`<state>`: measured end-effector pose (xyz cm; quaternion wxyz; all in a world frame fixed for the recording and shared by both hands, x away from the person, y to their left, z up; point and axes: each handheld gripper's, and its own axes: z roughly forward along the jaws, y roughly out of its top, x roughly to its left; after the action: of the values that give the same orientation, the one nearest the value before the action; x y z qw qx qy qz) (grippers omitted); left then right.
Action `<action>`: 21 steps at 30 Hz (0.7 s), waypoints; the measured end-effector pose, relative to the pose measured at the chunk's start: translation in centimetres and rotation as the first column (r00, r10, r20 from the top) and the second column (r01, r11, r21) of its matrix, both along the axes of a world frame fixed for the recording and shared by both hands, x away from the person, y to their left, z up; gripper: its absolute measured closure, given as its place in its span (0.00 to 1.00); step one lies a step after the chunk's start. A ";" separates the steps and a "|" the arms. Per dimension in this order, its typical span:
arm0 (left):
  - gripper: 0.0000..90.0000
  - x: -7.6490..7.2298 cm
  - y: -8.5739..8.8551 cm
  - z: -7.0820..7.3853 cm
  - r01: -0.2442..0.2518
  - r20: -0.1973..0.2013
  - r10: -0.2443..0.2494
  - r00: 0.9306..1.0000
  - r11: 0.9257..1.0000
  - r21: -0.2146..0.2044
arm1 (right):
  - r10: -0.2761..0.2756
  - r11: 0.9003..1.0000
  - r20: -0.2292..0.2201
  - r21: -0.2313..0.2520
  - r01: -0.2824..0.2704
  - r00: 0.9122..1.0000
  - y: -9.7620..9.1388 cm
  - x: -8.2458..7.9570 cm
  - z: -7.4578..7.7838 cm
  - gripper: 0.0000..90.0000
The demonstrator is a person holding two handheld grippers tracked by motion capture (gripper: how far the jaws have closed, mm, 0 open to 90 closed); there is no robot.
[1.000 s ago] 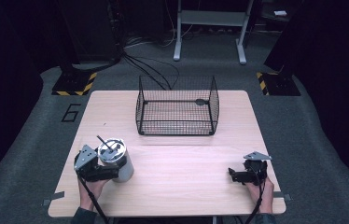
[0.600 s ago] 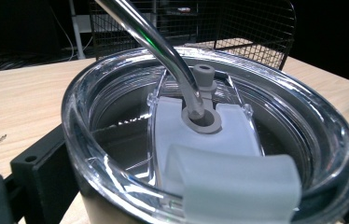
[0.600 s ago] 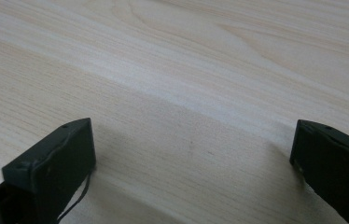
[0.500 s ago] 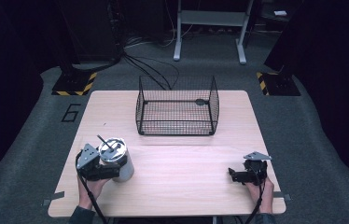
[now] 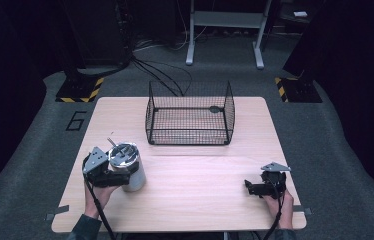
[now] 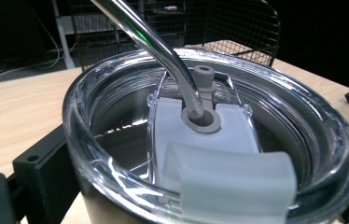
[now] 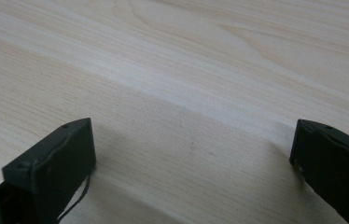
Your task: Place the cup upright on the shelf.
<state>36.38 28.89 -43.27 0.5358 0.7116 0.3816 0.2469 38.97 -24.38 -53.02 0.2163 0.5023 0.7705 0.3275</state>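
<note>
**Tumbler gripped, basket still empty**

We hold one steel tumbler (image 5: 127, 172) near the table's (image 5: 200, 200) front-left corner, our left gripper (image 5: 117, 179) clamped around its body. It carries one clear lid (image 6: 210, 140) with one straw (image 6: 154, 42) poking through. We judge the job, moving it into the single wire basket (image 5: 190, 117) at the far edge, as barely begun: the grasp is made, while the lift, carry and placement remain, and the basket holds nothing. Our right gripper (image 5: 255, 187) rests near the front-right corner, jaws spread wide over bare wood, gripping nothing.
</note>
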 end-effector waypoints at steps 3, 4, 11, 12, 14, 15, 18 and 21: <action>0.03 0.2 -0.3 0.4 0.011 0.006 -0.011 1.000 1.000 0.004 | -0.002 1.000 -0.001 0.002 0.002 1.000 0.0 0.0 0.0 0.00; 0.03 0.5 -0.5 0.8 0.026 0.007 -0.026 1.000 1.000 0.012 | -0.001 1.000 -0.002 0.003 0.001 1.000 0.1 0.1 0.0 0.00; 0.03 1.3 -1.4 1.7 0.059 0.019 -0.060 0.998 0.998 0.016 | 0.012 1.000 -0.003 0.001 -0.012 1.000 0.2 0.3 0.0 0.00; 0.03 1.4 -1.5 1.8 0.065 0.016 -0.065 0.998 0.998 0.016 | 0.013 1.000 -0.003 0.001 -0.013 1.000 0.2 0.3 0.0 0.00; 0.03 1.8 -2.0 2.2 0.075 0.015 -0.076 0.997 0.997 0.023 | 0.011 1.000 -0.005 -0.003 -0.011 1.000 0.2 0.2 0.0 0.00; 0.03 1.9 -2.1 2.3 0.077 0.019 -0.078 0.997 0.997 0.028 | -0.009 1.000 -0.008 0.009 0.009 1.000 0.3 0.1 0.0 0.00; 0.03 2.3 -2.4 2.6 0.086 0.019 -0.087 0.996 0.996 0.036 | 0.021 1.000 -0.003 0.000 -0.021 1.000 -0.2 0.0 0.0 0.00; 0.03 2.7 -2.6 2.8 0.097 0.023 -0.097 0.995 0.995 0.036 | 0.019 1.000 -0.001 0.000 -0.019 1.000 -0.2 0.0 0.0 0.00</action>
<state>39.04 26.25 -40.43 0.5391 0.7356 0.3356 0.2359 38.96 -24.59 -53.03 0.2127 0.4950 0.7755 0.3292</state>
